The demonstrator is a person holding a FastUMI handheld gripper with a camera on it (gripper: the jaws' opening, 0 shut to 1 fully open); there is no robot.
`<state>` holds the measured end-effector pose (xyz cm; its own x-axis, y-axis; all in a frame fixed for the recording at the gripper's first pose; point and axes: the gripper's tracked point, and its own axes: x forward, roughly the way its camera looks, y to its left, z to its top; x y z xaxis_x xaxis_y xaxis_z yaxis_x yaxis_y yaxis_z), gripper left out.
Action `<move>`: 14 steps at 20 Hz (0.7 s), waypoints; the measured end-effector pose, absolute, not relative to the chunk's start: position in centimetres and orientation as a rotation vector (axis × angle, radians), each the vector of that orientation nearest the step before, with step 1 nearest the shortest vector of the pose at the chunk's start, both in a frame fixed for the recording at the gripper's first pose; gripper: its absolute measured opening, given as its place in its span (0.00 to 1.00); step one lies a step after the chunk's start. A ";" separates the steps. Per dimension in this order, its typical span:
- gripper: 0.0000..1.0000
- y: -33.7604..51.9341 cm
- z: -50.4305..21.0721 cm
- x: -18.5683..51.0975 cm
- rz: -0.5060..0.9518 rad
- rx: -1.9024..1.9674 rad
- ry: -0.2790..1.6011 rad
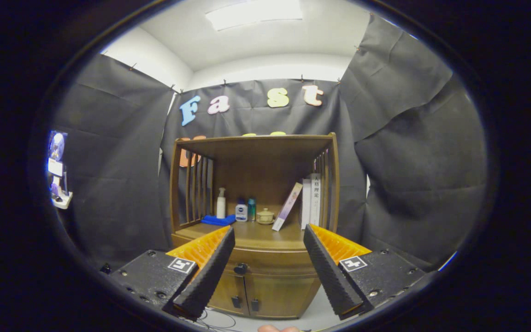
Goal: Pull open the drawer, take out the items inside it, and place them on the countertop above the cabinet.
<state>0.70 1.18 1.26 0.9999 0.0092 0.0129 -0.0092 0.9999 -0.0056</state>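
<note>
Black cloth walls are enclosing a wooden cabinet [254, 221] that is standing ahead of the gripper [269, 242].
The fingers are spreading wide apart, gripping nothing; the closed drawer [265, 267], with its dark knob [241, 268], is sitting between them, under the countertop [251, 235] that is holding bottles, a blue cloth and books.
</note>
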 end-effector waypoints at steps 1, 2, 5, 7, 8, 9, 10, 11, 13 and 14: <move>0.99 1.3 0.9 0.8 0.012 -0.007 -0.012; 0.99 1.4 0.6 1.0 0.011 -0.010 -0.007; 0.98 2.0 -0.8 1.9 0.023 -0.015 0.010; 0.99 2.5 -2.2 2.9 0.027 -0.011 0.024; 0.99 2.9 -2.9 3.4 0.033 -0.005 0.031; 0.99 3.2 -3.7 4.2 0.033 -0.001 0.045; 0.99 3.6 -4.8 4.8 0.038 0.005 0.060; 0.99 4.0 -5.9 5.5 0.039 0.007 0.078; 0.98 4.9 -8.0 6.9 0.044 0.009 0.116; 0.99 5.3 -8.9 7.5 0.046 0.012 0.137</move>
